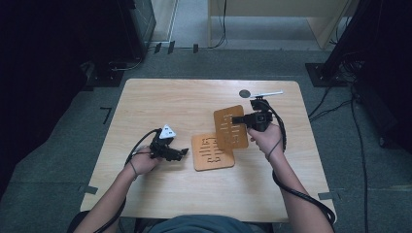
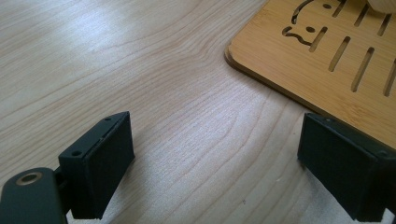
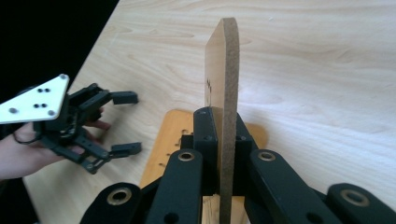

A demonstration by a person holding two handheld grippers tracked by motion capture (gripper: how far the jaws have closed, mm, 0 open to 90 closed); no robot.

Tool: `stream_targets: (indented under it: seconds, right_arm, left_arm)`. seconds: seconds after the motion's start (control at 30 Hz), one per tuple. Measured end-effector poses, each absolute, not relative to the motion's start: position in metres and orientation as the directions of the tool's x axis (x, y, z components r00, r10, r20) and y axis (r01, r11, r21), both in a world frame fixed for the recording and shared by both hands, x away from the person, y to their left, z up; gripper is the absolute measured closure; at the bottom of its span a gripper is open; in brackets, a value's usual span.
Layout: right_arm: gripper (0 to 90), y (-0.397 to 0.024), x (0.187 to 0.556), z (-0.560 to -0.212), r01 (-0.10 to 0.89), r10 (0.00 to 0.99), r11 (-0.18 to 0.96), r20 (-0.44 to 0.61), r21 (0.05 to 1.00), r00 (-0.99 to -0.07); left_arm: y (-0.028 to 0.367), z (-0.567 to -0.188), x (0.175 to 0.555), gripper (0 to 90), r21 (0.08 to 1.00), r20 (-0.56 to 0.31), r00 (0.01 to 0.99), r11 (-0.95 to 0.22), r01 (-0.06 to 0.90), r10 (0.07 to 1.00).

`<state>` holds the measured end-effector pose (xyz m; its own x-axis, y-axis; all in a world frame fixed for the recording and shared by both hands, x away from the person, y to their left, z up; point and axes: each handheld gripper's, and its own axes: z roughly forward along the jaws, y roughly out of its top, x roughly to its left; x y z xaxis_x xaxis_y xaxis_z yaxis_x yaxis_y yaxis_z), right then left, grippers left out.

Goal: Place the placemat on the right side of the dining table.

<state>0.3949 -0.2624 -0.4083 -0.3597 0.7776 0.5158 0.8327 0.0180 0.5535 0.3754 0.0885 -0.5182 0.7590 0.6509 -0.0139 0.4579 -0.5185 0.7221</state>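
Observation:
Two thin slotted wooden boards are in play. One board (image 1: pixel 213 152) (image 2: pixel 327 60) lies flat on the table near the middle. The other board (image 1: pixel 230 127) (image 3: pixel 223 88) is lifted off the table and held edge-on, with my right gripper (image 1: pixel 241 119) (image 3: pixel 224 154) shut on its edge. To the left of the flat board my left gripper (image 1: pixel 182 153) (image 2: pixel 215 163) rests low over the tabletop, open, with bare wood between its pads (image 2: pixel 112 158). In the right gripper view the left gripper (image 3: pixel 119 123) stands open at the left.
A light wooden table (image 1: pixel 160 102) carries a small dark disc (image 1: pixel 245 93) and a thin white stick (image 1: pixel 268 92) near its far right edge. Dark equipment and cables stand on the floor around the table.

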Motion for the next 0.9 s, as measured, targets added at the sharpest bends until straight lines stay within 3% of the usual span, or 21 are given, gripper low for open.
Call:
stream_targets:
  seconds: [0.9]
  right_arm:
    - [87.8, -0.275, 0.391, -0.396, 0.744, 0.873, 0.066, 0.324, 0.664, -0.366]
  left_arm:
    - [0.087, -0.518, 0.375, 9.7, 0.721, -0.008, 0.762, -0.525, 0.452, 0.647]
